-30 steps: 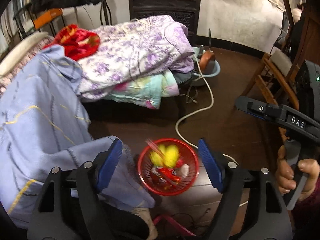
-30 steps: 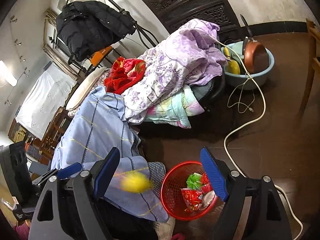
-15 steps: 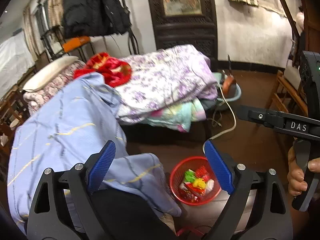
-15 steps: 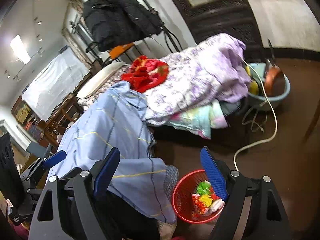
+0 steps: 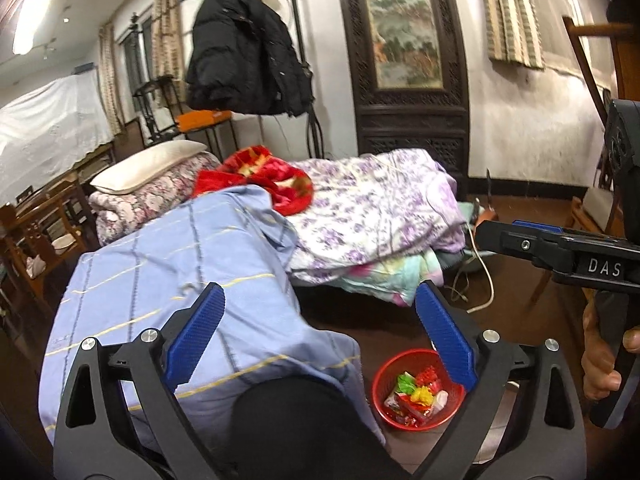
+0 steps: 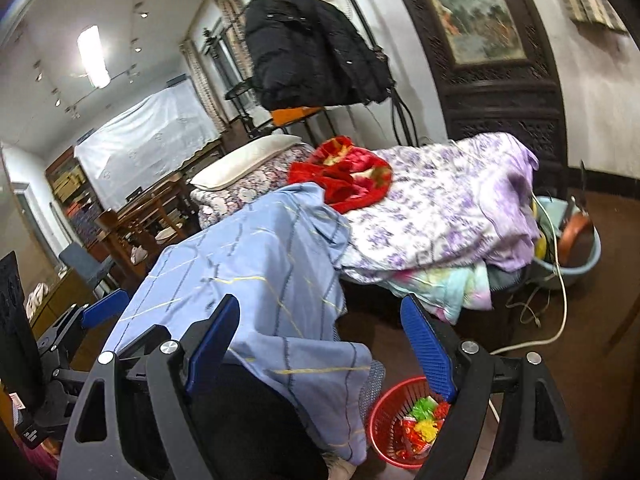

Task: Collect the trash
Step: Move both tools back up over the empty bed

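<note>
A small red mesh basket stands on the floor, low in both views. It holds colourful wrappers, red, yellow and green, which also show in the right wrist view. My left gripper is open and empty, high above the basket. My right gripper is open and empty too, also well above it. The right gripper's body shows at the right edge of the left wrist view.
A light blue sheet drapes over a seat beside the basket. Behind it a bed holds a purple floral quilt and a red blanket. A white cable runs over the dark floor to a blue basin.
Both grippers have risen and tilted up, so the basket has shrunk and dropped lower in both views. A yellow piece seen in the air a second ago now lies in the basket.
</note>
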Demonstrator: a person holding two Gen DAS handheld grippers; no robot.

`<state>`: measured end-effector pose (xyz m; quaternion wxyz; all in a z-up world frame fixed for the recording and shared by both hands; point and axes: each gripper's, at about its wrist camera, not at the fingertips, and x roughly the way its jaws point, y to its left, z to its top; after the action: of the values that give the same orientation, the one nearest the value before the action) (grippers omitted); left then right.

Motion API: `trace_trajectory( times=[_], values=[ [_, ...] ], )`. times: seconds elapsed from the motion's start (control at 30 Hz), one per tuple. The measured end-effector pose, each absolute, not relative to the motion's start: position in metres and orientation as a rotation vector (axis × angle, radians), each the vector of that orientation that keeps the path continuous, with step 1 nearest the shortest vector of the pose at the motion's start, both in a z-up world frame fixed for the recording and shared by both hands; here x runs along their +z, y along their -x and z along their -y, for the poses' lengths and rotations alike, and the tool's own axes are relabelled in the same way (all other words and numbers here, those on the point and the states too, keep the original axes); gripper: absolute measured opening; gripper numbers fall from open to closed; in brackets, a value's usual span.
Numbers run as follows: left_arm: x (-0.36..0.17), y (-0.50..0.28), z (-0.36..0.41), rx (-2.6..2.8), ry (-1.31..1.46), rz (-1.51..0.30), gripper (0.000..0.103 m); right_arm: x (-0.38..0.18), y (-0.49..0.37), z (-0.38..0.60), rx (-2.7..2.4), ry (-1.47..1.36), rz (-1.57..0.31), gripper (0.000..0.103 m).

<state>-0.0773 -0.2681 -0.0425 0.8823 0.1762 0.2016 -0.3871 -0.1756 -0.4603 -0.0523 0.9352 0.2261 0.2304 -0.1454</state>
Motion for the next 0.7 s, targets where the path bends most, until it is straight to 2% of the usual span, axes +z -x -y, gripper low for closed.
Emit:
trace_trajectory(
  times=[0.33, 0.7],
  values=[
    [-0.03, 0.057, 0.214, -0.74, -0.264, -0.405, 0.094, -0.019, 0.148, 0.397, -0.223, -0.361, -0.474, 0.082],
    [-0.039, 0.015, 0.154, -0.645, -0.163, -0.451, 0.094, -0.019, 0.1, 0.346, -0.153, -0.328, -0.515, 0.082]
  ],
)
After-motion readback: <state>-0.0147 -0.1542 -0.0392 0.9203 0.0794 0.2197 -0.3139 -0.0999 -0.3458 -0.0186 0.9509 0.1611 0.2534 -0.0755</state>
